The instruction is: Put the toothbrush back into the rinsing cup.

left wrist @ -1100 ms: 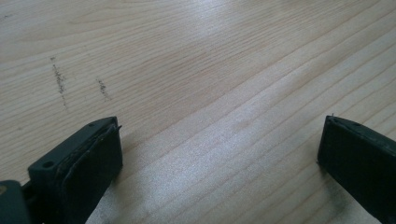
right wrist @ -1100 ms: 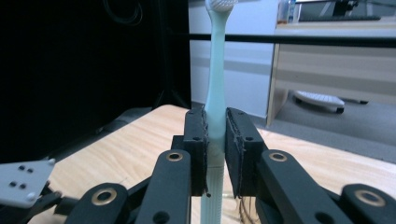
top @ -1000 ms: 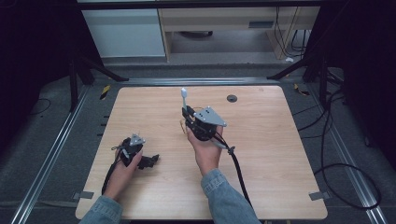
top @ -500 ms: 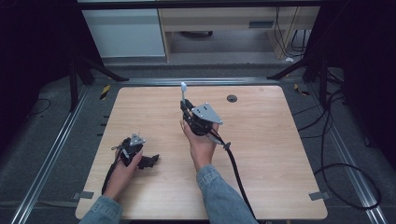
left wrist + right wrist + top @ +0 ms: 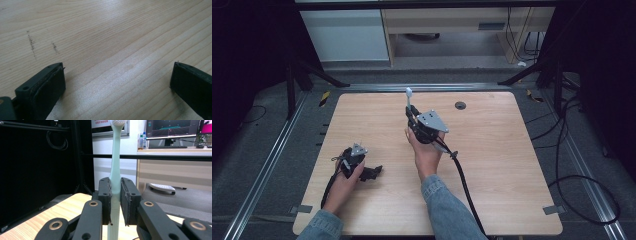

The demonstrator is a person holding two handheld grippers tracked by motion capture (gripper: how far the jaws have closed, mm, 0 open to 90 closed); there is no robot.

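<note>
High view: the right gripper (image 5: 412, 116) stands near the middle of the wooden counter (image 5: 512, 200), raised off the surface, with a pale toothbrush (image 5: 409, 99) rising out of its jaws toward the far edge; the brush head is the farthest point from the person. A small dark round fitting (image 5: 460, 105) sits in the counter surface to the right of the toothbrush and well apart from it. The left gripper (image 5: 371, 173) lies low on the counter, nearer the person and to the left of the toothbrush, well apart from it. Left gripper view: the jaws stand wide apart with bare wood grain and a few dark scuff marks (image 5: 32, 44) between and ahead of them; this gripper is released and carries nothing. Right gripper view: the right gripper (image 5: 115, 185) is clenched on the toothbrush (image 5: 115, 157), the pads pressing the ribbed lower handle from both sides, the stem running upright and centred, bristle head at the top. Assessment: the step in hand appears to be carrying the toothbrush. The grasp sits low on a long stem, so any tilt is magnified at the head; recommend keeping the squeeze firm, the wrist level, and the travel slow until a set-down point is chosen.
</note>
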